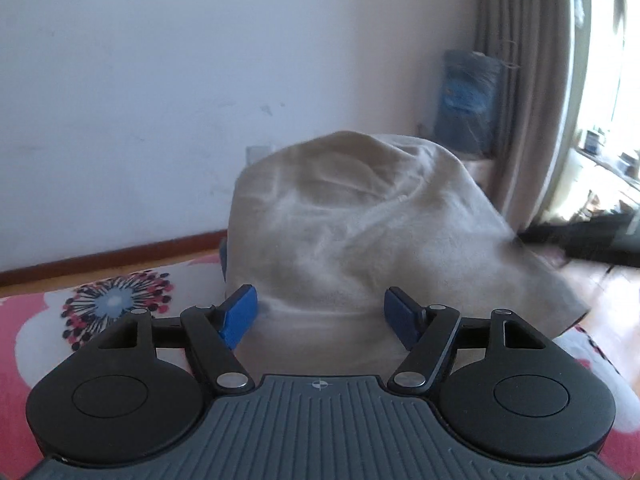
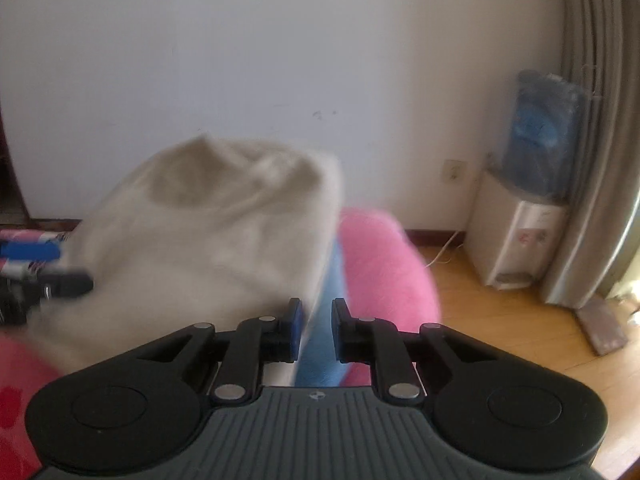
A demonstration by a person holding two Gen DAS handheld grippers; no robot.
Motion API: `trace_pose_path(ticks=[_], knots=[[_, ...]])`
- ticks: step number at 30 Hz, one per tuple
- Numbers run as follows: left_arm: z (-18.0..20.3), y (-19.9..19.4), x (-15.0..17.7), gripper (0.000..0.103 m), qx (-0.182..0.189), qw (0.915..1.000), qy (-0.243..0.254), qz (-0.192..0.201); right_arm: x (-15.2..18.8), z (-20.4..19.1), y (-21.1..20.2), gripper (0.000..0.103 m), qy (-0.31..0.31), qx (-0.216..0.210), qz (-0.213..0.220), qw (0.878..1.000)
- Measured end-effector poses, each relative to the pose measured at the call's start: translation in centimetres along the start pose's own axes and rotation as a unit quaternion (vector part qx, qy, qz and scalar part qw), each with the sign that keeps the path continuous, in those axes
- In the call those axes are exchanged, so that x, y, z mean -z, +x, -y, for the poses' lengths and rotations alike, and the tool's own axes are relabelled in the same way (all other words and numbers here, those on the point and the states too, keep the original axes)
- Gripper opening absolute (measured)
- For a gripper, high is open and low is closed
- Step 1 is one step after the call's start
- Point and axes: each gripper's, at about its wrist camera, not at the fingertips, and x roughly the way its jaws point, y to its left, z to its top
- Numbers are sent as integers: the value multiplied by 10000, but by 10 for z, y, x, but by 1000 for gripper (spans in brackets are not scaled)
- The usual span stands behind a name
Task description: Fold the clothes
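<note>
A crumpled beige garment (image 1: 340, 232) is heaped on the pink flowered bed cover (image 1: 112, 304), right in front of my left gripper (image 1: 320, 316). That gripper is open, its blue pads (image 1: 238, 316) wide apart and nothing between them. In the right wrist view the beige garment (image 2: 208, 240) is blurred. A light-blue cloth (image 2: 326, 280) runs along its right edge and down into my right gripper (image 2: 316, 330). The jaws there stand close together with this cloth filling the narrow gap. The left gripper (image 2: 36, 258) shows at the far left.
A fluffy pink item (image 2: 384, 264) lies behind the blue cloth. A water dispenser (image 2: 520, 232) with a blue bottle stands against the white wall by the grey curtain (image 2: 592, 120). Wooden floor (image 2: 500, 332) lies to the right of the bed. Dark things (image 1: 580, 240) lie on the floor.
</note>
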Motion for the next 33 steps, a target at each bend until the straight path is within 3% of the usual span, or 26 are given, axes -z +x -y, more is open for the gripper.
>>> trace_pose_path(ticks=[3,7,10,12,14,16,19,20,21,26,29,31,33], knots=[[5,2,4,71,-80,9997,-201,97,-35,-6,-12,17,-55,-332,446,9984],[10,2,8,71,-155,9991,-377,117,-72,-36,32,16,-689,-659,426,9945],[0,-3,7,71,-28,9983,-583,92,-86,-37,106,16,-272,-287,-234,9989],[-10,-6,6,71,83,9972,-733,71,-92,-37,133,16,-161,-58,-427,9989],[-19,-10,6,72,194,9959,-883,50,-100,-34,125,16,259,12,-297,9992],[-28,-14,5,76,305,9942,-1033,29,-99,-12,93,19,970,-186,83,9951],[-42,-20,4,81,472,9909,-1257,-3,-78,13,34,35,1753,-745,55,9817],[-47,-22,3,81,527,9897,-1331,-14,-69,19,15,49,1931,-906,-10,9770],[-52,-22,4,81,592,9876,-1450,-94,-56,28,0,55,2061,-1010,-174,9731],[-76,-8,13,76,885,9620,-2505,-634,-1,68,-17,60,3036,-1368,-995,9377],[-81,-5,16,63,1040,9465,-2961,-759,17,77,-9,61,3588,-1730,-1239,9088],[-80,-4,17,54,1036,9444,-3016,-803,22,81,3,61,3778,-1984,-1376,8939],[-78,-5,18,52,1013,9438,-3032,-838,26,68,6,62,3669,-2062,-1459,8953]])
